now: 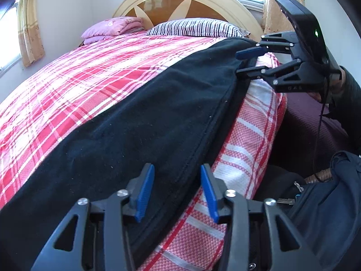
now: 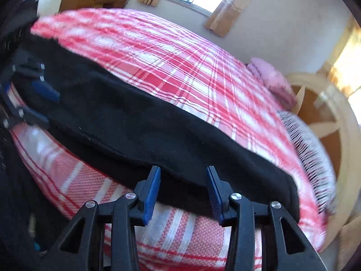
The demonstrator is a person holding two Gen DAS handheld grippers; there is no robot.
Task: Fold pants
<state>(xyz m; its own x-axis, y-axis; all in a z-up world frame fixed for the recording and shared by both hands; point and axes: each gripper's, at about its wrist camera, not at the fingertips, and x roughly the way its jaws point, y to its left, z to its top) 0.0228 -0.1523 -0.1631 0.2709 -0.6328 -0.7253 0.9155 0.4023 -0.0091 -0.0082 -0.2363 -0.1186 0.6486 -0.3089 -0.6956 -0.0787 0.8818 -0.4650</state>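
Left gripper [image 1: 177, 190] at lower centre, jaws apart astride the near hem of the black fleece pants [image 1: 140, 122], not yet pinching. Pants lie stretched along the edge of the red-and-white plaid bed [image 1: 79, 79]. Right gripper [image 1: 244, 62], upper right, jaws apart around the far end. Grasp step; next, both clamp and lift.

My left gripper [image 1: 177, 189]: black angular linkage arms, silver round screws, ribbed blue pads [image 1: 144, 192]. My right gripper [image 2: 183, 195]: same black frame, silver screws, blue pads; black housing with green light, thin black cable. My sleeve [image 1: 349, 94]: dark.
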